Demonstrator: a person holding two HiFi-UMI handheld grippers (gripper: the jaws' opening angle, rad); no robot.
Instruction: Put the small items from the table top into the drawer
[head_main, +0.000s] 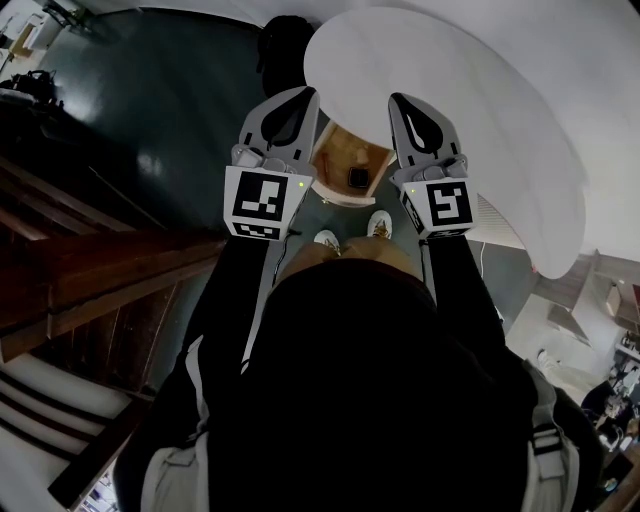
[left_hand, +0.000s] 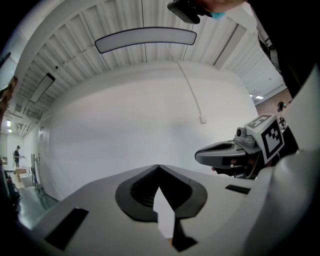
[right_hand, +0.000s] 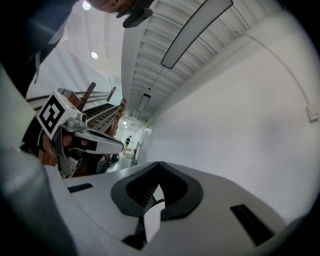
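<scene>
Empty-handed above the open drawer (head_main: 348, 160)
We hold the left gripper (head_main: 308, 92) and right gripper (head_main: 397, 98) level and side by side, fingers clenched on nothing, likely a pause between picks. Below them, what we take for the wooden drawer holds one dark item (head_main: 358, 178); no other small items show.

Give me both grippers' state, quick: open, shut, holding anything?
Left gripper: closed, tips together, holding nothing.
Right gripper: closed, tips together, holding nothing.
</scene>
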